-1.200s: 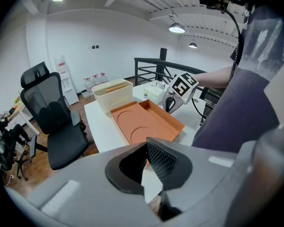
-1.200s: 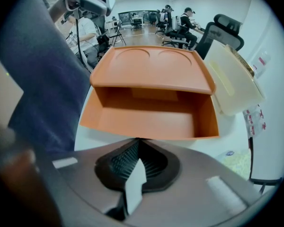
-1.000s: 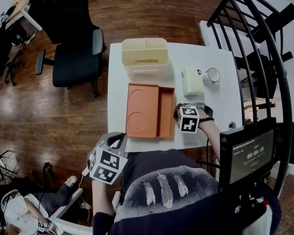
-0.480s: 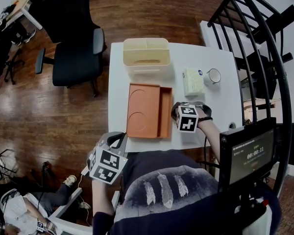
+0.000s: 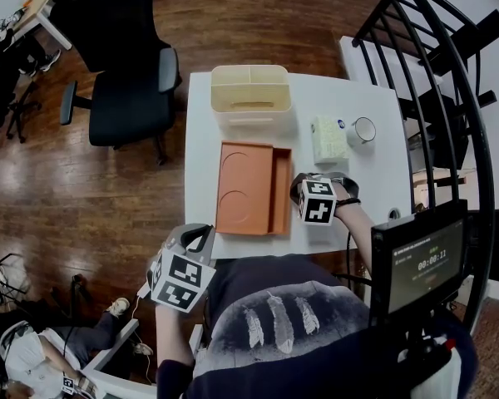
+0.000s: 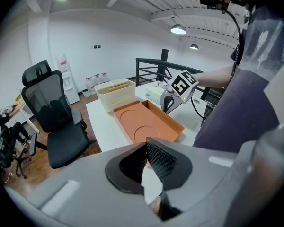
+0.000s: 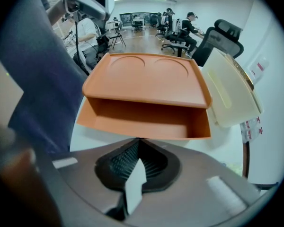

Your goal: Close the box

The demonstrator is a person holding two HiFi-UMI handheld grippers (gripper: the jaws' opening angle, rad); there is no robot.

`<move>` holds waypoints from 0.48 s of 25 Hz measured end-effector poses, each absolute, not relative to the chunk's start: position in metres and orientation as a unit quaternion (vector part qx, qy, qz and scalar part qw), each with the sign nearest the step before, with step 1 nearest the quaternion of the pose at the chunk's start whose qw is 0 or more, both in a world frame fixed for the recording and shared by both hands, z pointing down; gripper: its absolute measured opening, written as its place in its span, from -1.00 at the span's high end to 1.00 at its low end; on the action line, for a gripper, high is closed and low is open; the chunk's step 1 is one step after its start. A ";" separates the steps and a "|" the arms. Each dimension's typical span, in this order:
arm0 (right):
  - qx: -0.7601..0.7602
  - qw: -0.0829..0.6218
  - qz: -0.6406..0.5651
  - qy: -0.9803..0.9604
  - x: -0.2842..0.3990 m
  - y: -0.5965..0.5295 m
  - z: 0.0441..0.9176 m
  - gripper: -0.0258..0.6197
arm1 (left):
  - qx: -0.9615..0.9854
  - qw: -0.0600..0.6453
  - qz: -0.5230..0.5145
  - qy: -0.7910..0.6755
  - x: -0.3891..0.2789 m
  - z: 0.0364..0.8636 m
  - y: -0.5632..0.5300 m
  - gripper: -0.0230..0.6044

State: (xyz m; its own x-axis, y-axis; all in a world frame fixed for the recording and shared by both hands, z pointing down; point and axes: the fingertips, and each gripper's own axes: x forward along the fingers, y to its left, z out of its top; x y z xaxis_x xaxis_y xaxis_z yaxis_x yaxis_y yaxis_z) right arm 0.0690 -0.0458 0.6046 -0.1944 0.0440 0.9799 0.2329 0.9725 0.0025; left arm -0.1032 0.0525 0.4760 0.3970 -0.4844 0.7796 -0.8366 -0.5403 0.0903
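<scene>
1. Black office chair point(image 5: 125, 90): one stands at the left side of the white table point(image 5: 201, 181).
2. Grey left gripper point(image 6: 146, 148): it is held off the table's near left corner, above the wooden floor. Its jaws are seen pressed together with nothing between them. From the head, the tips are largely covered by its marker cube.
3. Orange box point(image 5: 281, 191): one lies mid-table. Its lid point(image 5: 241, 187), marked with two round recesses, covers the left part only, so a strip of the inside is left exposed along the right.
4. Cream bin point(image 5: 249, 98): one is set just beyond the box. Its far side is cut off in the right gripper view.
5. Right gripper point(image 7: 138, 143): it is held just beside the box's open right side, with its jaws closed on nothing. Contact with the box cannot be judged.
6. One tissue pack point(image 5: 327, 138) and one mug point(image 5: 362, 129) are placed side by side further right; the print is too small to read.
7. One screen point(image 5: 416, 260) is seen at the right; the table's near edge is hidden by the person's torso.
</scene>
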 end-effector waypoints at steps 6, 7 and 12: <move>-0.092 0.624 -0.081 -0.772 0.060 -0.046 0.604 0.91 | 0.799 0.240 0.365 -0.413 -0.106 0.474 0.052 0.88; -0.093 0.625 -0.082 -0.771 0.059 -0.046 0.605 0.91 | 0.799 0.241 0.364 -0.414 -0.107 0.475 0.053 0.88; -0.093 0.623 -0.090 -0.772 0.053 -0.047 0.605 0.91 | 0.798 0.247 0.359 -0.417 -0.110 0.482 0.056 0.88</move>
State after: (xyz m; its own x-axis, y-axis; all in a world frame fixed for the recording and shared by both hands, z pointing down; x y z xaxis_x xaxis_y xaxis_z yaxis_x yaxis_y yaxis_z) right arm 0.0531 -0.0475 0.6051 -0.2071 0.0323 0.9778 0.2558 0.9665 0.0222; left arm -0.1101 0.0560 0.4819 0.3945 -0.4874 0.7790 -0.8419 -0.5314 0.0939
